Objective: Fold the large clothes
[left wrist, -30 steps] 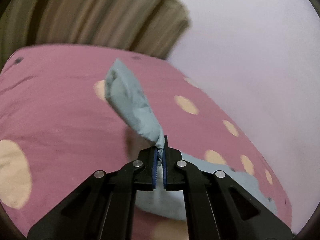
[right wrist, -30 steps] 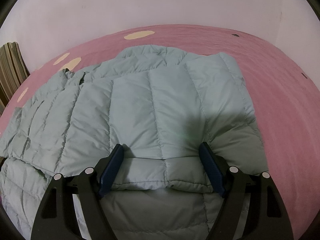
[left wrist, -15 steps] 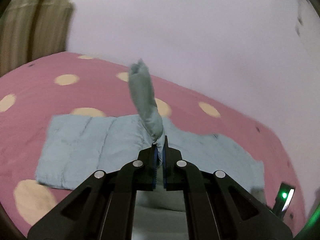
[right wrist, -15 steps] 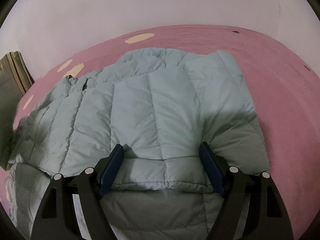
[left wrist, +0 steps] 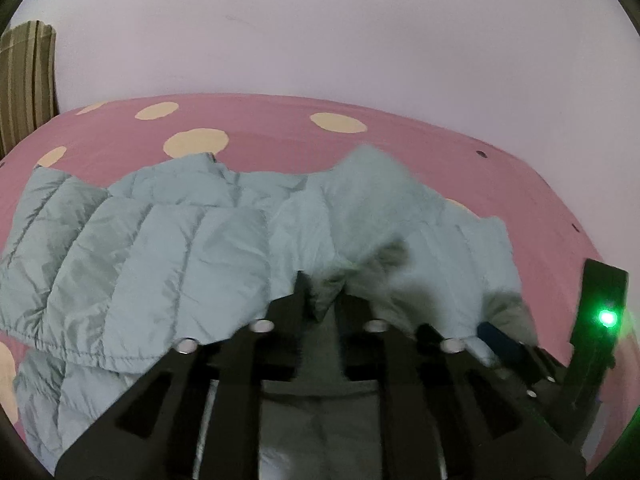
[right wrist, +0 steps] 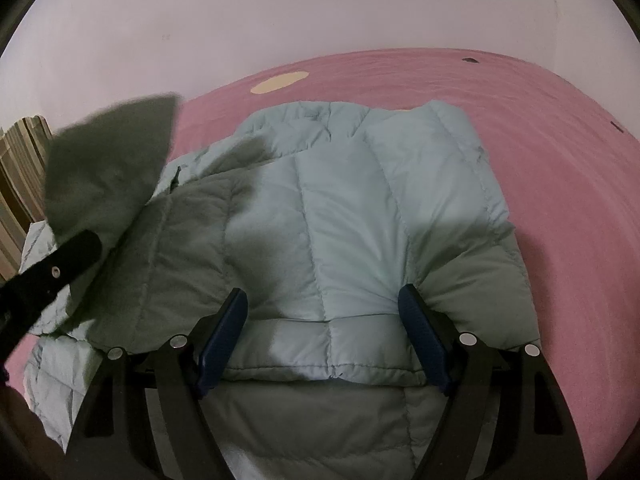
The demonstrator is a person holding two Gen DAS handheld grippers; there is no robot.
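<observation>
Pale blue quilted jacket (right wrist: 352, 216) spread on pink dotted bedcover (right wrist: 560, 168), partly folded.

Jacket: middle of bed, a sleeve (left wrist: 376, 208) lifted over its body. Right gripper (right wrist: 324, 340): jaws wide apart, pressing down astride a folded panel. Left gripper (left wrist: 324, 300): jaws just opening, slightly apart, sleeve fabric between them, grip unclear. Striped cushion (left wrist: 24, 80): far left edge.

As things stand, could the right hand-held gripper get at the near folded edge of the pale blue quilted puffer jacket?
Probably yes: the right hand-held gripper already straddles that edge of the pale blue quilted puffer jacket, its jaws wide, nothing between.
</observation>
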